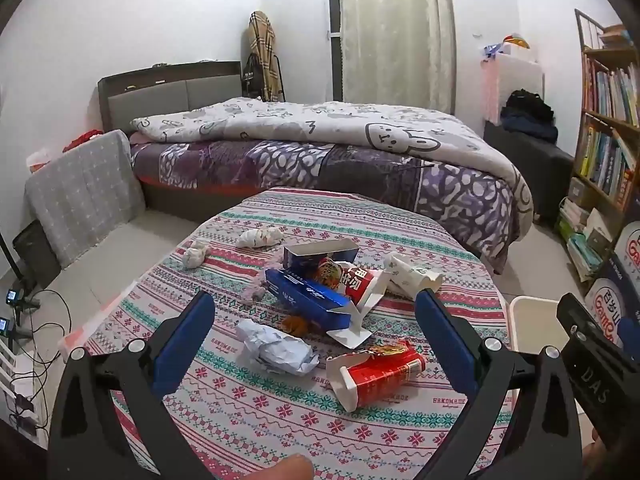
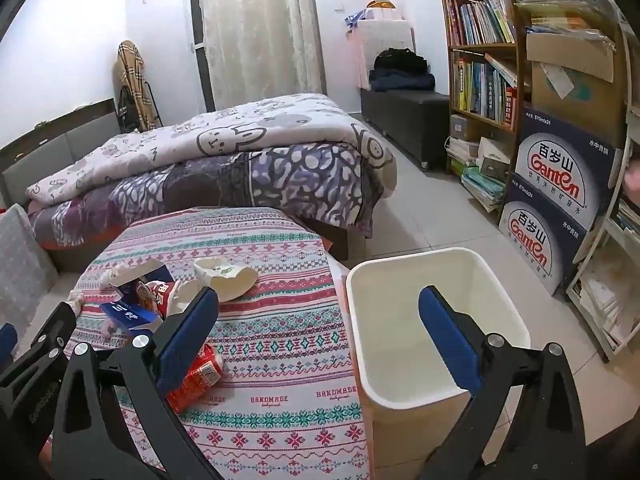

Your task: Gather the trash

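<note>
Only the right gripper [image 2: 320,320], spread wide like the left gripper [image 1: 316,328], faces the bin [image 2: 400,280].

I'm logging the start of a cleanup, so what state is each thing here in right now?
left gripper: jaws open, empty
right gripper: jaws open, empty
white bin: upright, nothing visible inside
red carton: lying flat, end torn open
blue box: lying, flap open
crumpled paper: balled up on the tablecloth
curtain: drawn
</note>
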A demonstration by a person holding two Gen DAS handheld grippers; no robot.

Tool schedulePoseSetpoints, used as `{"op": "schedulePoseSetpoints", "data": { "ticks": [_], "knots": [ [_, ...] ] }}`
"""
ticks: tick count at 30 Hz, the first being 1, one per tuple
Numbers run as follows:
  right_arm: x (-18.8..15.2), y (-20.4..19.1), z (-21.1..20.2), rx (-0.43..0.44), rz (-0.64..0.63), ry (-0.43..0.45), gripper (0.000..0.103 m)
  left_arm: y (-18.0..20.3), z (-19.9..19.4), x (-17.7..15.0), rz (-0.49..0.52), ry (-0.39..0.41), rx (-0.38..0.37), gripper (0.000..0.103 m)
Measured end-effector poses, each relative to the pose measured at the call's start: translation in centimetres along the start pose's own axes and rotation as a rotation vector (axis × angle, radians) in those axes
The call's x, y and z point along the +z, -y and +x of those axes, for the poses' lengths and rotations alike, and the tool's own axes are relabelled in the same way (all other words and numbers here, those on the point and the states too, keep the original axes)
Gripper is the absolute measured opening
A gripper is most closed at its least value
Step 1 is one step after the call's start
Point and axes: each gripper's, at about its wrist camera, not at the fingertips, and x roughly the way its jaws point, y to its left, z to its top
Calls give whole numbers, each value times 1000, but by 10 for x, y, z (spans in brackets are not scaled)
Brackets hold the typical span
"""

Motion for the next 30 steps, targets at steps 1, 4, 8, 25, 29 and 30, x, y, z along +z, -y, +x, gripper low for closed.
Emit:
{"op": "schedulePoseSetpoints", "data": {
  "ticks": [1,4,8,25,29,30],
  "knots": [
    [0,-1,1,0,1,-2,96,0,-1,0,-1,0,0,97],
    [-3,-2,-1,2,8,17,96,1,1,-1,4,-6,2,97],
    [-2,3,2,0,6,-9,96,2,1,0,5,-5,0,97],
    [0,10,-1,-15,22,-19,96,9,0,-4,14,2,-4,97],
    [-1,12,1,-14,34,-26,96,11,1,-6,24,6,-5,97],
    [-1,12,1,-14,34,-28,96,11,1,-6,26,3,-5,97]
  ]
}}
